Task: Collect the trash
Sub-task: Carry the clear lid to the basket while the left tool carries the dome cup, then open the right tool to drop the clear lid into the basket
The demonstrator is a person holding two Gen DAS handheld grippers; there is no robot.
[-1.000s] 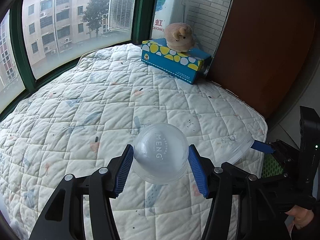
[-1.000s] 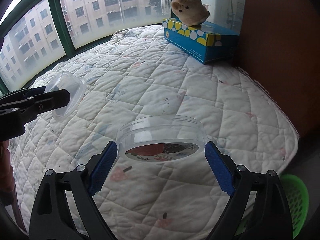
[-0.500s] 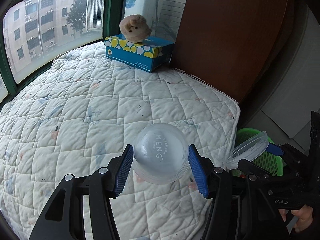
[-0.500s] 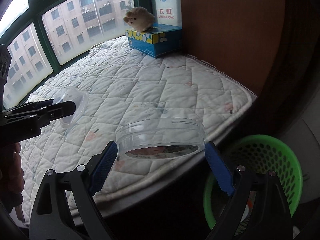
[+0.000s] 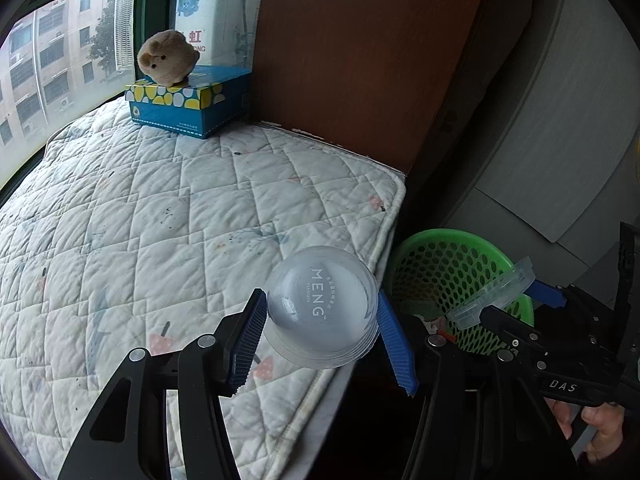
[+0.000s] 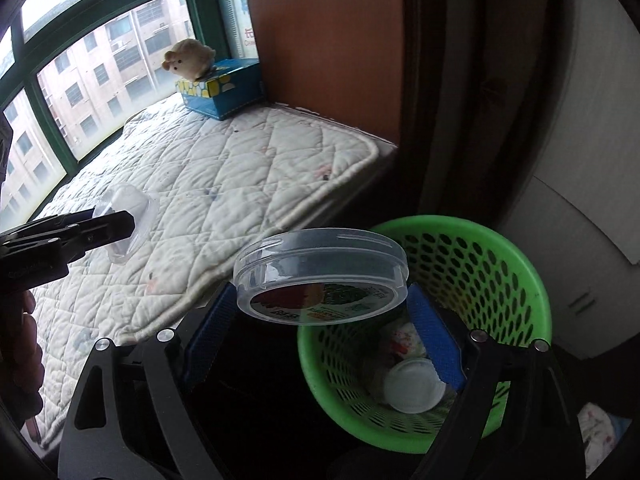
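Observation:
My left gripper [image 5: 322, 330] is shut on a clear domed plastic cup [image 5: 320, 306] marked MENG, held over the mattress edge. It also shows in the right wrist view [image 6: 126, 224] at the left. My right gripper [image 6: 320, 316] is shut on a round clear plastic lid [image 6: 320, 276] with a printed label, held above the rim of the green mesh trash basket [image 6: 516, 284]. The lid [image 5: 494, 300] and basket [image 5: 436, 256] also show in the left wrist view at the right. The basket holds a white lid [image 6: 414, 386] and crumpled wrappers.
A white quilted mattress [image 5: 160, 220] lies under the window. A blue tissue box [image 5: 188, 104] with a plush toy [image 5: 166, 58] stands at its far corner. A brown wooden panel [image 5: 360, 52] borders the mattress; grey cabinets [image 6: 568, 160] stand behind the basket.
Both grippers have swung right from over the mattress toward the green basket. The right gripper with the lid now hangs over the basket rim. Both holds are unchanged.

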